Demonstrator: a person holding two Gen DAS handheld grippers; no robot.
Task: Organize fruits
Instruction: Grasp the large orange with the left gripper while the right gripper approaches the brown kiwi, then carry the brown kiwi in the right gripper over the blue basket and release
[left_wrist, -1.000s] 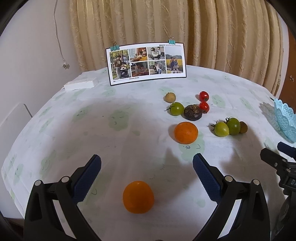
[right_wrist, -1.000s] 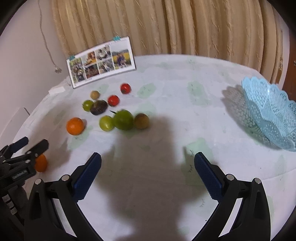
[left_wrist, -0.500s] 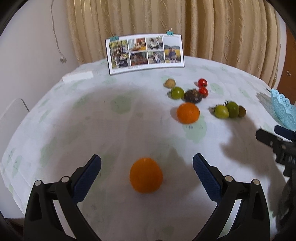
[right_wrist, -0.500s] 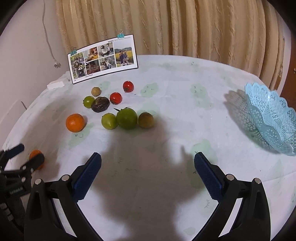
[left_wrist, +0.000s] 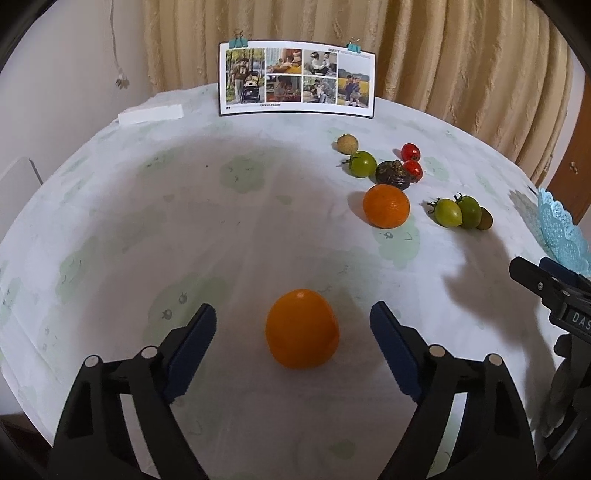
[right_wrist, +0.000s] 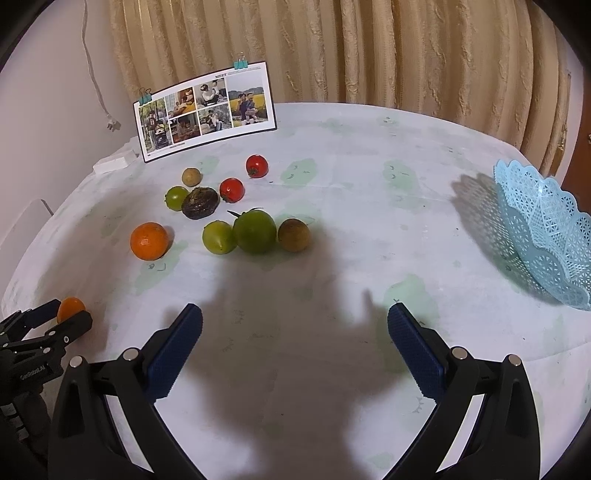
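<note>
Orange (left_wrist: 301, 329) sits between left gripper (left_wrist: 293, 325) jaws, near the table's (left_wrist: 184, 221) front edge
Jaws have just been closing, pads not touching yet; right gripper (right_wrist: 294, 325) spread wide, nothing held

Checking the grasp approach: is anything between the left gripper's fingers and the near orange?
Nothing visible. The near orange sits on bare tablecloth between the closing left gripper fingers, pads not yet touching.
</note>
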